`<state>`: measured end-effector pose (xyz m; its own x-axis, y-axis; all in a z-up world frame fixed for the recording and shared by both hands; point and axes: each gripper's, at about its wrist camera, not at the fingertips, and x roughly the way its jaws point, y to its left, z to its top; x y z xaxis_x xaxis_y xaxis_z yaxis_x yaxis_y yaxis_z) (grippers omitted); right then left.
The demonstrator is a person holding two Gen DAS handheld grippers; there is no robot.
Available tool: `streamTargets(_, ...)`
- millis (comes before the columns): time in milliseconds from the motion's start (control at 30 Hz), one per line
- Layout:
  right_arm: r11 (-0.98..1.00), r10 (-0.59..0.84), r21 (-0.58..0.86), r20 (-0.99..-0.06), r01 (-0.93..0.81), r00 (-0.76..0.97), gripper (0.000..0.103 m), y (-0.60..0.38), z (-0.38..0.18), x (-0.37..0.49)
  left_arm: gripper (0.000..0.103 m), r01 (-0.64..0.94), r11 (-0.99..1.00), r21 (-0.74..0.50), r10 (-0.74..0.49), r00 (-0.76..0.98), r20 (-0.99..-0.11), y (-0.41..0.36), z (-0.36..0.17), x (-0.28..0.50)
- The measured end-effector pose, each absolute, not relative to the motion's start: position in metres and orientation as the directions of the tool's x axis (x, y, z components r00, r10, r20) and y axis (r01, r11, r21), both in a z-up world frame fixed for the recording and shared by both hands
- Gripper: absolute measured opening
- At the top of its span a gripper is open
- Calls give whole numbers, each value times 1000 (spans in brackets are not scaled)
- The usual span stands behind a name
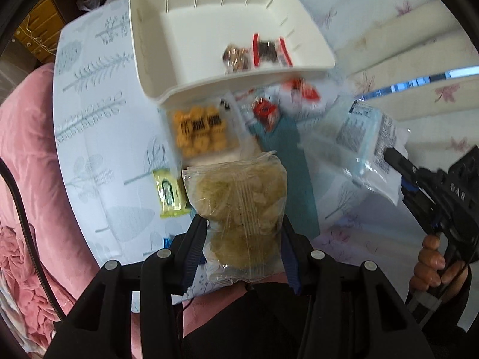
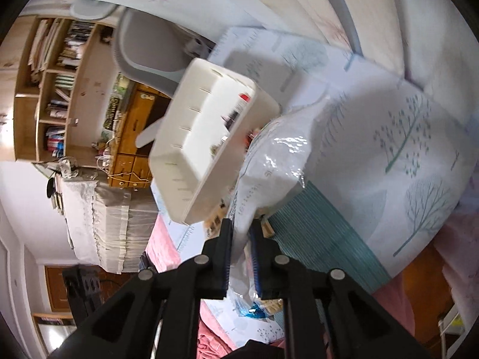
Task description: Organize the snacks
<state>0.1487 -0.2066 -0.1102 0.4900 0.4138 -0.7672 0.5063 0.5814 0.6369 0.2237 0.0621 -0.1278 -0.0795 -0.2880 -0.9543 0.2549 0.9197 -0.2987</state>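
Snacks, two hand-held grippers and one white bin [image 1: 149, 59]. In the left wrist view the bin fills the upper centre of the frame and holds two packets: one clear with brown pieces [image 1: 236, 56], one red-edged with a dark centre [image 1: 271, 51]. Below its near rim lie one tray of orange biscuits [image 1: 200, 131] bearing three black labels with unreadable print, two red wrappers [image 1: 265, 112], blurred, and one yellow-green sachet [image 1: 170, 193], all on the tree-print cloth [image 1: 89, 119]. The left hand-held gripper [image 1: 242, 239], bottom centre, is closed on one clear bag of pale crisps [image 1: 239, 200]. At the right of the frame, the right hand-held gripper [image 1: 392, 155] pinches one pale blue packet [image 1: 356, 140]; its printed panel is illegible. In the right wrist view that gripper's narrowed fingers [image 2: 226, 257] clamp the packet's glossy white side, which hides the items behind it.
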Motion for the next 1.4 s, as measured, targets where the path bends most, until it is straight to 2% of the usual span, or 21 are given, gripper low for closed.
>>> streamTargets(333,666,428,668,-707,333,562,8,-212,-66,181,46,239,933,-269,-284,31,-958,49,-95,258)
streamTargets(633,719,445,664,-667,206,598,8,-210,-49,219,46,172,954,-246,-266,103,-959,52,-85,288)
streamTargets(967,772,477,634,-631,51,611,8,-201,-49,269,46,88,957,-278,-289,173,-941,59,-88,330)
streamTargets(1200,781,519,625,-640,-9,566,1,-190,-66,303,46,58,955,-290,-296,211,-931,61,-97,359)
streamTargets(1300,775,536,629,-610,-54,583,0,-184,-64,312,46,55,956,-287,-292,219,-931,60,-101,369)
streamTargets(1400,825,503,551,-613,-127,609,0,-172,-53,320,46,50,956,-289,-293,218,-931,58,-106,377)
